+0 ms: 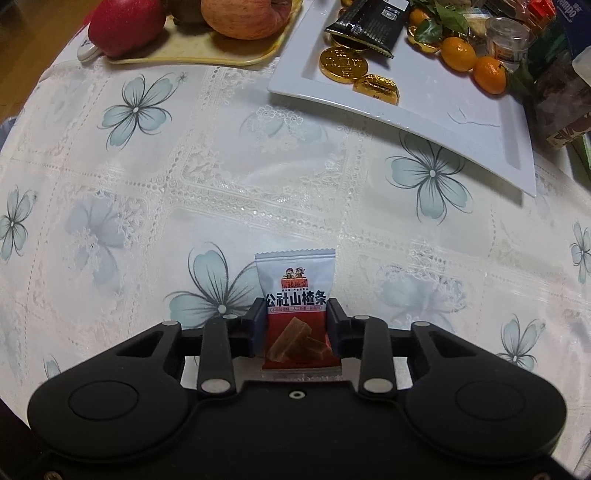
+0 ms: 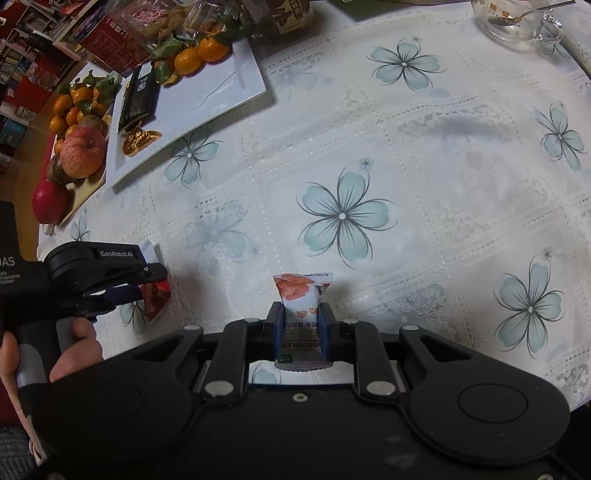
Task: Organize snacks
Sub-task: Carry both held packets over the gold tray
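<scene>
tablecloth: open ahead | white tray: blocks far right

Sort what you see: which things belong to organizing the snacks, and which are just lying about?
Job:
left gripper holding a hawthorn packet
right gripper holding a second packet
white tray
gold coins

Lying about:
apples
glass cup

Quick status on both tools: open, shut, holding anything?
Left tool: shut on a red-and-white hawthorn snack packet.
Right tool: shut on a white-and-orange hawthorn snack packet.
</scene>
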The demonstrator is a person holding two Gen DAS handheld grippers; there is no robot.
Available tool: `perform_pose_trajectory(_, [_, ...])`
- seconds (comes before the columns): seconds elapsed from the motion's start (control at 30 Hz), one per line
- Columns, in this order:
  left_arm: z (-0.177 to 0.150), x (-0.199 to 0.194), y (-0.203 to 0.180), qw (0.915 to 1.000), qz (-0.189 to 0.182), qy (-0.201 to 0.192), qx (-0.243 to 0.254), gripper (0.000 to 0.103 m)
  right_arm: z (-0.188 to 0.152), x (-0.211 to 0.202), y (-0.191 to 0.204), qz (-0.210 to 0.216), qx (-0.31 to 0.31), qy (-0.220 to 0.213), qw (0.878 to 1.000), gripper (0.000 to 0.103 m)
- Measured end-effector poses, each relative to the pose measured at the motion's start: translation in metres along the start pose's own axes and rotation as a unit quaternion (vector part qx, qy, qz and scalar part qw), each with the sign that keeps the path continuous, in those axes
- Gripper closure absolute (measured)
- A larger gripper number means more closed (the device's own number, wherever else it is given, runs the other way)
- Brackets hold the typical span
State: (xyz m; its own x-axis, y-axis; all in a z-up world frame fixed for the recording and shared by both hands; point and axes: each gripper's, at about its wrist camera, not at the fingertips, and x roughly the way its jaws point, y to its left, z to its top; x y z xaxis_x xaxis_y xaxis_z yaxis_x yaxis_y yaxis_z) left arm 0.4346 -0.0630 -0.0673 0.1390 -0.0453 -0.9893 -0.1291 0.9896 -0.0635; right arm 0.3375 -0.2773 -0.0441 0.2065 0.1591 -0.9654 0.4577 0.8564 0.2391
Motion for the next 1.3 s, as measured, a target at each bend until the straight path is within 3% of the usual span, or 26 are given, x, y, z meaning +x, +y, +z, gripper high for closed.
perform_pose_trajectory(0.1, [-0.009, -0.009, 0.005, 0.9997, -0.022, 0.008, -0.004, 0.061, 0.000, -0.002, -0.002, 0.010, 0.002, 0.005, 1.000, 0.082])
perform_pose_trajectory(0.5, [-0.091, -0.078, 0.023, 0.9983, -0.019, -0.017, 0.052, 0.061, -0.014, -0.016, -0.006, 0.015, -0.045, -0.018, 0.999, 0.082])
perform_pose_trajectory(0.73, [-0.151, -0.099, 0.038, 0.9977, -0.018, -0.010, 0.064, 0.061, -0.031, -0.025, -0.010, -0.003, -0.093, -0.043, 0.995, 0.082])
perform_pose_trajectory(0.9, [-0.188, -0.106, 0.045, 0.9978, 0.000, -0.009, 0.066, 0.061, -0.049, -0.033, -0.021, -0.005, -0.102, -0.041, 0.994, 0.082])
perform_pose_trajectory(1.03, [-0.207, -0.109, 0.048, 0.9977, -0.005, 0.001, 0.067, 0.061, -0.067, -0.043, -0.031, 0.002, -0.104, -0.038, 0.994, 0.082])
perform_pose_trajectory(1.17, [-0.222, -0.116, 0.045, 0.9976, 0.005, -0.005, 0.069, 0.061, -0.099, -0.062, -0.028, 0.010, -0.146, -0.050, 0.988, 0.082])
perform_pose_trajectory(1.3, [-0.236, -0.123, 0.041, 0.9974, 0.011, -0.014, 0.070, 0.061, -0.134, -0.076, -0.031, 0.049, -0.158, -0.035, 0.986, 0.082])
